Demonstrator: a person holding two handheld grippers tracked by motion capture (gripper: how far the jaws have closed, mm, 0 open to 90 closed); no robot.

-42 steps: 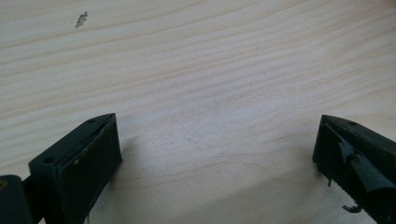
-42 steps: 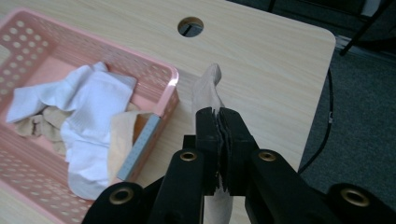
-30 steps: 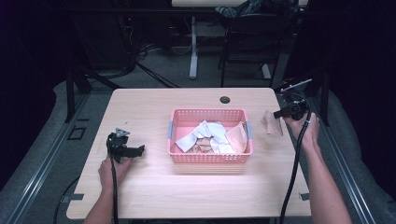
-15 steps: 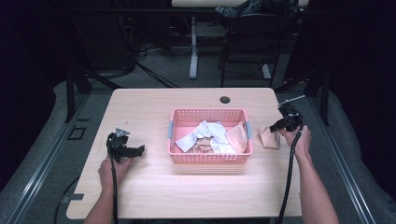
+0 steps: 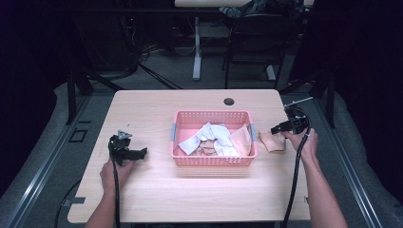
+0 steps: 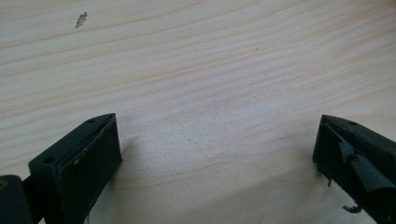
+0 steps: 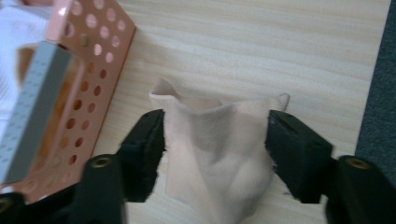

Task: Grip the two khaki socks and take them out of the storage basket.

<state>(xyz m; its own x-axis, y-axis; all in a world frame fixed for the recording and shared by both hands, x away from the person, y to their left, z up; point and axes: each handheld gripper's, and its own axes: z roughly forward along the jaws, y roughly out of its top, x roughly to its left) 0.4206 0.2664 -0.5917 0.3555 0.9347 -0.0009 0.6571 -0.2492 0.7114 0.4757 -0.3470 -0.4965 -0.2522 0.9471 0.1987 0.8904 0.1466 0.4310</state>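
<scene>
Cloth (image 7: 217,154) between right gripper (image 7: 215,140) jaws — beside basket (image 7: 88,79)

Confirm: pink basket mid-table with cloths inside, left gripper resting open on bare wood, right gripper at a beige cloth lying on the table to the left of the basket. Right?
One slip: the beige cloth lies to the right of the pink basket, not left, as the high view shows. The rest holds: cloths in the basket, left gripper open over bare wood, right gripper with its jaws either side of that cloth.
</scene>
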